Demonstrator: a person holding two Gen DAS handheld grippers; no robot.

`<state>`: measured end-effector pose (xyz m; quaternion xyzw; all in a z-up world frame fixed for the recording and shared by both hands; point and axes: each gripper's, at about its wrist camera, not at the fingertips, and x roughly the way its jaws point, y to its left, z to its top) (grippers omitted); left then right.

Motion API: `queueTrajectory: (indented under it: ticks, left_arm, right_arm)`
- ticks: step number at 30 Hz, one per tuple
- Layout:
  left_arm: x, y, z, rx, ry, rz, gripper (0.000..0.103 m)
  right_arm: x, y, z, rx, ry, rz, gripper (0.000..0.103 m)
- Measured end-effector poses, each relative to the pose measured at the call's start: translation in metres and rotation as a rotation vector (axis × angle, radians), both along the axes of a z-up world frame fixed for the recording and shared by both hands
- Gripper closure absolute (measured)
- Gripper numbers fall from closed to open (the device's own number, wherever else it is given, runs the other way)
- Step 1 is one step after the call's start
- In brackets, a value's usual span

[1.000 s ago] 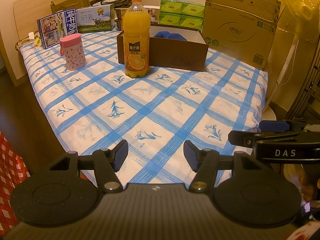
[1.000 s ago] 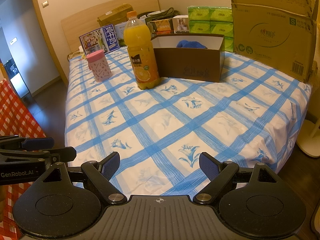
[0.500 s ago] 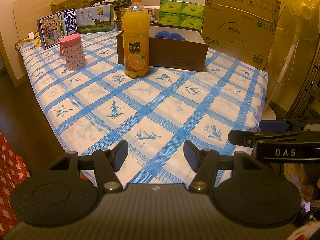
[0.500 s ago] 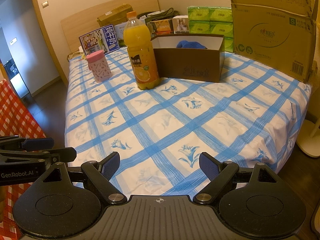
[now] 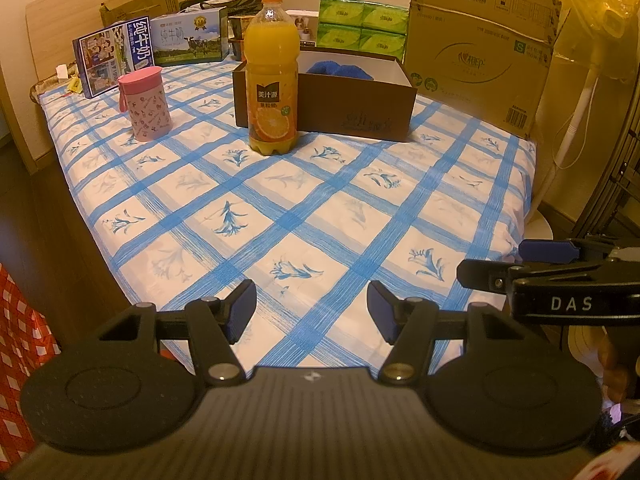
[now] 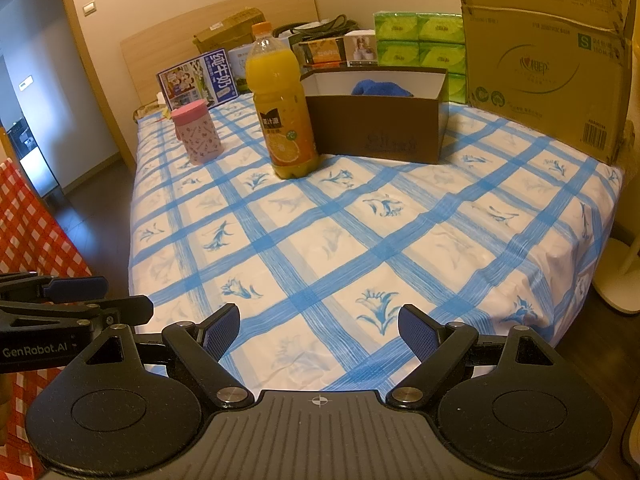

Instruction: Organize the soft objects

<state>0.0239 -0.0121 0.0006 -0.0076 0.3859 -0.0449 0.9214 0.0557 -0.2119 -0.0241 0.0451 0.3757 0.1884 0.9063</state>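
Inside the box: blue soft item (image 5: 339,69) is sitting in the open brown box (image 5: 360,116) at the far end of the bed (image 5: 320,208), only its top is showing over the wall.
Progress: judging it as nearly done or done, since no other soft thing is lying loose on the sheet; nothing is looking left to pick up.
Beside the box: orange juice bottle (image 5: 273,80) is standing upright just in front of the box's left corner; pink cup (image 5: 145,103) is standing apart to its left.
Behind: milk cartons (image 5: 114,60), green tissue packs (image 5: 362,28) and big cardboard carton (image 5: 480,48) are lining the headboard side.
Left hand-held gripper (image 5: 311,312): hanging over the near edge of the bed, jaws standing apart, gripping nothing.
Right hand-held gripper (image 6: 319,332): likewise hanging at the near edge, jaws spread wider, gripping nothing.
Hidden: box interior is mostly blocked by its front wall, so how many soft items are lying inside is not showing; the blue item's kind is too small to tell; the person's hands are staying out of frame.
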Motion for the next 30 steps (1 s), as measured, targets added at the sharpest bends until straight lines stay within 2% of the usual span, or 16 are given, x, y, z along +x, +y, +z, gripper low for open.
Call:
queueTrajectory:
  ticks: [30]
  left_arm:
    - [0.0023, 0.0075, -0.0054, -0.003, -0.004, 0.003, 0.044]
  right_arm:
    - [0.0029, -0.0032, -0.0015, -0.001, 0.004, -0.002, 0.017]
